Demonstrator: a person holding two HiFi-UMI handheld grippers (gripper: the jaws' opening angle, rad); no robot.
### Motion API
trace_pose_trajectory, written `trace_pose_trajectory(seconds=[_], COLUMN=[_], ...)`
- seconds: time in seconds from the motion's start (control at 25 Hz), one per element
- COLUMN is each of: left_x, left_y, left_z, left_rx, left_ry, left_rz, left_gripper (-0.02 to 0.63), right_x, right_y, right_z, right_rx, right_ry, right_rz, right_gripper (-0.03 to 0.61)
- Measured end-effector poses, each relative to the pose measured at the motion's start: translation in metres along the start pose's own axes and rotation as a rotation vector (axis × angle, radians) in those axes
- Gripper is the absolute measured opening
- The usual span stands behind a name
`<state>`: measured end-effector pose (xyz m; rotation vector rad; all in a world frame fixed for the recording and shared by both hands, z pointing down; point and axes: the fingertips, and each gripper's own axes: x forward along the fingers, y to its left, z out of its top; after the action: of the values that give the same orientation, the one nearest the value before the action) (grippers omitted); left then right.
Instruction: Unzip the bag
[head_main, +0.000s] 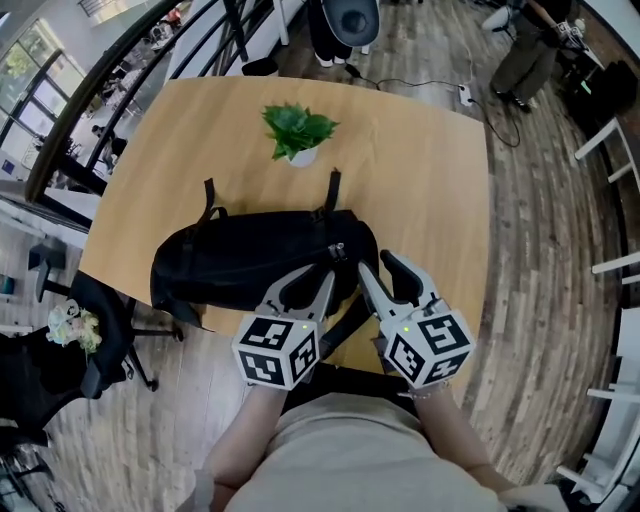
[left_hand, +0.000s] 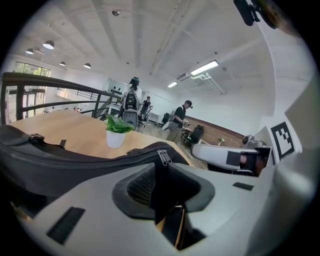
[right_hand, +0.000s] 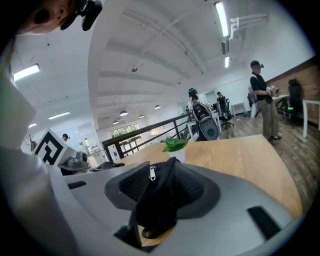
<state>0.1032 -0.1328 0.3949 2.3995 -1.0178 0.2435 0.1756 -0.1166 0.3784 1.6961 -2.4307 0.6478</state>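
- Bag (head_main: 250, 255), black, lies across the near part of the wooden table (head_main: 420, 170); zipper looks shut. Potted plant (head_main: 297, 132) stands beyond it.
- Step: setting up a grip at the bag's right end, where the zipper pull (head_main: 338, 250) sits.
- Left gripper (head_main: 312, 283): jaws spread, bag fabric just below the pull between them, not clamped.
- Right gripper (head_main: 387, 278): jaws spread around the bag's end corner, pads not pressing.
- Both held side by side, close together, pointing away and tilted slightly down.
- Next, probably: one clamps fabric to anchor, the other pinches the pull and draws it left.
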Motion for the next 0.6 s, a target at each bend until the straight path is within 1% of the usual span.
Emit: trace_pose_trajectory(seconds=[0.2, 0.36, 0.6], left_x=[0.008, 0.012, 0.017], left_y=[-0.006, -0.003, -0.001], left_z=[0.000, -0.002, 0.000], left_rx=[0.000, -0.010, -0.020], left_ry=[0.035, 0.055, 0.052], left_rz=[-0.060, -0.067, -0.079], left_gripper=[0.097, 0.097, 0.097], right_x=[0.010, 0.017, 0.022], right_y=[0.001, 0.004, -0.002], right_z=[-0.002, -0.005, -0.013], right_rx=[0.021, 0.047, 0.081], right_ry=[0.021, 0.033, 0.052], right_rz=[-0.024, -0.028, -0.049], right_gripper=[0.170, 0.184, 0.189])
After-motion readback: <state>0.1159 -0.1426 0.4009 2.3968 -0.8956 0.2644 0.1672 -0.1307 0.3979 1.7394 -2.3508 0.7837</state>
